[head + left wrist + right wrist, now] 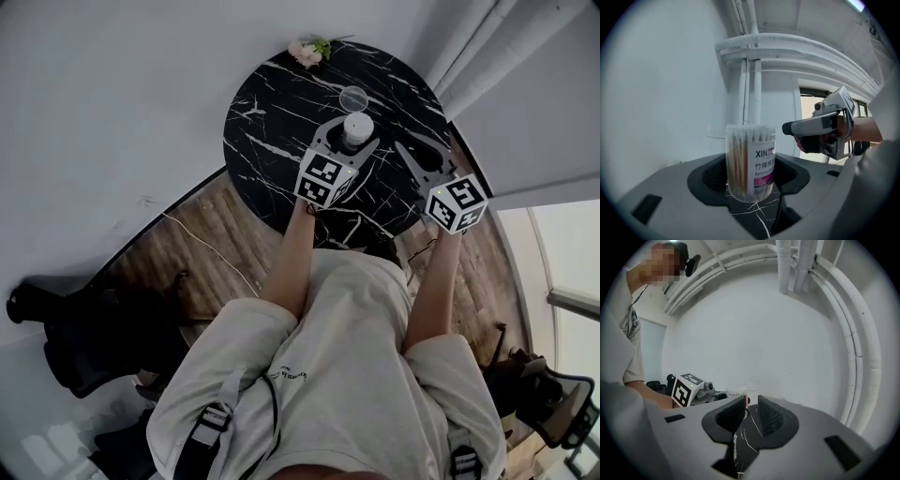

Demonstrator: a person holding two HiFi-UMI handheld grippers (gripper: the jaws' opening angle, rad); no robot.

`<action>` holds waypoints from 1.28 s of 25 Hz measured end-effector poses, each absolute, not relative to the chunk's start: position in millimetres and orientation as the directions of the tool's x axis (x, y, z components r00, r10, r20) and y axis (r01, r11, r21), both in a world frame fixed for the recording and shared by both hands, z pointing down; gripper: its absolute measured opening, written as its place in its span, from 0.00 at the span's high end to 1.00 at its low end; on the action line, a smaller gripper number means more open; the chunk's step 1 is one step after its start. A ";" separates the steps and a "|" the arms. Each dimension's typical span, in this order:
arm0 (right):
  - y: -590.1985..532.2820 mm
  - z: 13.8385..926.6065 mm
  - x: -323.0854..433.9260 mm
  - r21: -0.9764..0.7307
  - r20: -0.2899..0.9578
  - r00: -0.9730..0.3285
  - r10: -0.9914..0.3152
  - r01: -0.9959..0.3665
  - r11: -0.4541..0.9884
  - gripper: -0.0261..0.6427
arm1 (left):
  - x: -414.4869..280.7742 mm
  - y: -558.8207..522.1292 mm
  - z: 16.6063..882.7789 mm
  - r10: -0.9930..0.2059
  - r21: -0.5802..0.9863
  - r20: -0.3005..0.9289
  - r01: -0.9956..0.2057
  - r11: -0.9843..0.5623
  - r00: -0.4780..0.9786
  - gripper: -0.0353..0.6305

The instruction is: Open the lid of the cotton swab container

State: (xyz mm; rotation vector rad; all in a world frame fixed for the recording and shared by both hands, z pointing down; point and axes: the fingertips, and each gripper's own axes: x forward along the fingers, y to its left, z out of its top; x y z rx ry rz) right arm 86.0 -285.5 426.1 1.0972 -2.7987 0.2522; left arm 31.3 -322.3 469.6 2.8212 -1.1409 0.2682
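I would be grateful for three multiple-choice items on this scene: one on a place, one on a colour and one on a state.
1. Where is the clear lid?
A. On the table, beyond the container
B. On the container
C. On the floor

2. What colour is the table?
A. White
B. Black with white veins
C. Brown

3. What stands between the left gripper's jaws?
A. Nothing
B. The lid
C. The container

Answers:
1. A: the head view shows it lying past the container.
2. B: the top is dark marble.
3. C: the left gripper view shows it between the pads.
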 end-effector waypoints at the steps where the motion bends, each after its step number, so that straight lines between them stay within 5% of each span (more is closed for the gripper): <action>1: -284.9 426.1 84.7 -0.119 0.171 -0.732 -0.659 -0.679 0.724 0.81 | 30.9 -322.0 469.4 -0.682 0.017 0.193 -0.697 -0.717 0.706 0.55; 9: -276.4 416.3 84.4 -0.257 0.085 -0.781 -0.619 -0.617 0.743 0.91 | 35.1 -319.0 470.9 -0.680 0.027 0.189 -0.696 -0.718 0.709 0.55; 32: -271.5 415.2 98.1 -0.240 0.096 -0.777 -0.622 -0.625 0.743 0.91 | 46.7 -317.4 469.2 -0.666 0.024 0.181 -0.680 -0.733 0.724 0.55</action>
